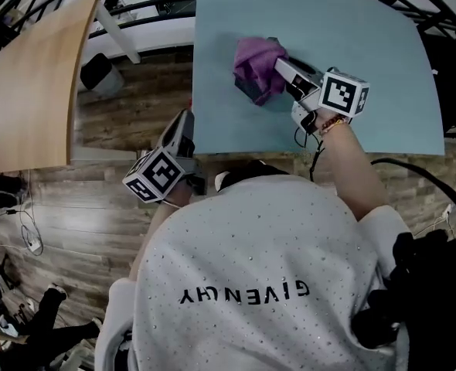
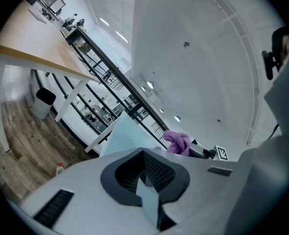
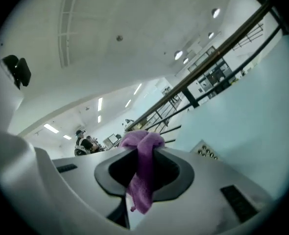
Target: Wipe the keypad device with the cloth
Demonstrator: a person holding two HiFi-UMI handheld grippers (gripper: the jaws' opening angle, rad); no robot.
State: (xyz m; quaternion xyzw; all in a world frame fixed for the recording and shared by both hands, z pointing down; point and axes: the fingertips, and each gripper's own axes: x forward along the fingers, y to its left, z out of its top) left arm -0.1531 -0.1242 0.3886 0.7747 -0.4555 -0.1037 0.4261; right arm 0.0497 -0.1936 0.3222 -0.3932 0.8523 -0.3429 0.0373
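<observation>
A purple cloth (image 1: 256, 62) lies bunched over a dark keypad device (image 1: 247, 89) on the light blue table (image 1: 359, 29). My right gripper (image 1: 280, 62) is shut on the cloth from the right and holds it on the device. In the right gripper view the cloth (image 3: 142, 165) hangs pinched between the jaws, and a grey corner of the device with small buttons (image 3: 205, 152) shows just past them. My left gripper (image 1: 185, 119) hangs off the table's front left corner, shut with nothing in it. From the left gripper view the cloth (image 2: 177, 142) is seen far off.
A wooden table (image 1: 27, 76) stands at the left, across a strip of wood floor (image 1: 135, 107). A black bin (image 1: 98, 71) sits between the two tables. The person's torso in a grey shirt (image 1: 251, 277) is close to the blue table's near edge.
</observation>
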